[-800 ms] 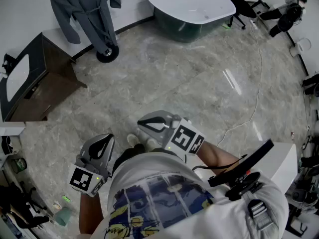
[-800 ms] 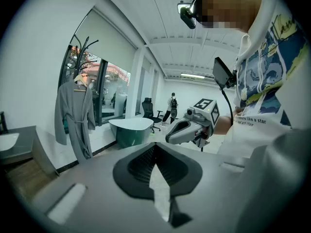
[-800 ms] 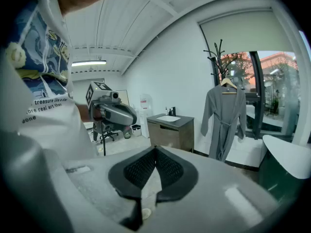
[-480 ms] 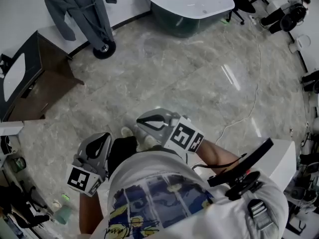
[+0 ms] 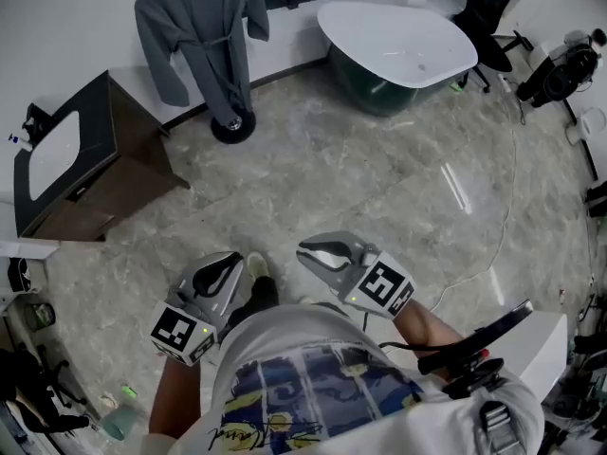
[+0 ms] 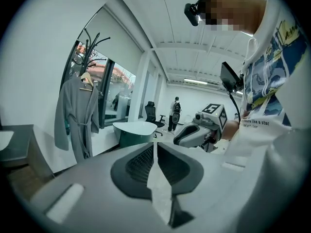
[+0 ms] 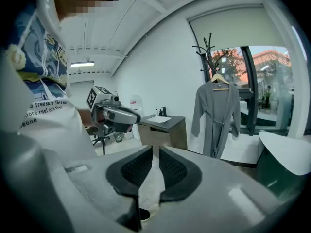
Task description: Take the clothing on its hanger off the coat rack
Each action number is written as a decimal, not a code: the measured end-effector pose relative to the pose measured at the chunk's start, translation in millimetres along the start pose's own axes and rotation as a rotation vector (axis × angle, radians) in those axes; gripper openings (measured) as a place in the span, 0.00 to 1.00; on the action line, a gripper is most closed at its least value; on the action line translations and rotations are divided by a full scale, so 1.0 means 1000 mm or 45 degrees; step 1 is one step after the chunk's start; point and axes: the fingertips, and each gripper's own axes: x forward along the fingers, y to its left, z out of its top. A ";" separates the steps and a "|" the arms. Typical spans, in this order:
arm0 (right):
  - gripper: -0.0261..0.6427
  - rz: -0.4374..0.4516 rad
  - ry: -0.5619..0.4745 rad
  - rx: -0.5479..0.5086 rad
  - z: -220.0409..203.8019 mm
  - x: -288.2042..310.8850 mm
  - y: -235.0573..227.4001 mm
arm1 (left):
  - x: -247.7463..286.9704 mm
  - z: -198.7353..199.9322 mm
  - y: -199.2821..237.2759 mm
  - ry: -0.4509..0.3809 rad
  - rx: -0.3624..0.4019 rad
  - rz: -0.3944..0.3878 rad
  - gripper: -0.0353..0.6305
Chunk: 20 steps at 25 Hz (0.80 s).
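Note:
A grey robe (image 5: 204,27) hangs on a wooden hanger (image 6: 86,78) from a black coat rack (image 6: 90,38) by the far wall; the rack's round base (image 5: 232,126) stands on the marble floor. In the right gripper view the robe (image 7: 216,118) hangs under the rack (image 7: 209,45). Both grippers are held low by the person's body, far from the rack. My left gripper (image 5: 228,263) is shut and empty, pads together (image 6: 154,147). My right gripper (image 5: 318,251) has its jaws a narrow slit apart (image 7: 156,152), with nothing between them.
A dark wooden vanity with a white basin (image 5: 95,159) stands left of the rack. A white bathtub (image 5: 398,41) sits to its right, with an office chair (image 5: 488,3) behind. A thin cable (image 5: 474,226) lies on the floor at right. A person (image 6: 175,111) stands far off.
The head view has swung, so robe, rack and bathtub sit further right and lower in the picture. Both grippers have shifted slightly right, still low by the body.

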 end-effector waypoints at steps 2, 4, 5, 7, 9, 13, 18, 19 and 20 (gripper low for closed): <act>0.12 -0.027 -0.007 0.002 0.014 0.019 -0.014 | 0.002 0.008 0.026 -0.006 0.006 -0.018 0.13; 0.15 -0.056 -0.006 0.011 0.027 0.037 -0.028 | 0.004 0.016 0.050 -0.004 0.011 -0.045 0.15; 0.16 -0.071 -0.008 0.017 0.033 0.045 -0.035 | 0.006 0.018 0.062 -0.001 0.015 -0.059 0.16; 0.18 -0.096 -0.018 0.026 0.045 0.062 -0.051 | 0.012 0.021 0.091 0.001 0.016 -0.070 0.17; 0.19 -0.111 -0.025 0.021 0.055 0.080 -0.067 | 0.019 0.028 0.125 0.000 0.006 -0.062 0.18; 0.21 -0.127 -0.011 0.042 0.062 0.095 -0.093 | 0.031 0.051 0.178 -0.013 0.010 -0.015 0.20; 0.21 -0.135 -0.003 0.033 0.072 0.099 -0.146 | 0.060 0.093 0.243 -0.042 0.023 0.077 0.23; 0.21 -0.128 -0.010 0.023 0.076 0.100 -0.157 | 0.066 0.104 0.257 -0.051 0.029 0.101 0.23; 0.21 -0.120 -0.013 0.014 0.079 0.100 -0.168 | 0.072 0.115 0.270 -0.059 0.037 0.126 0.23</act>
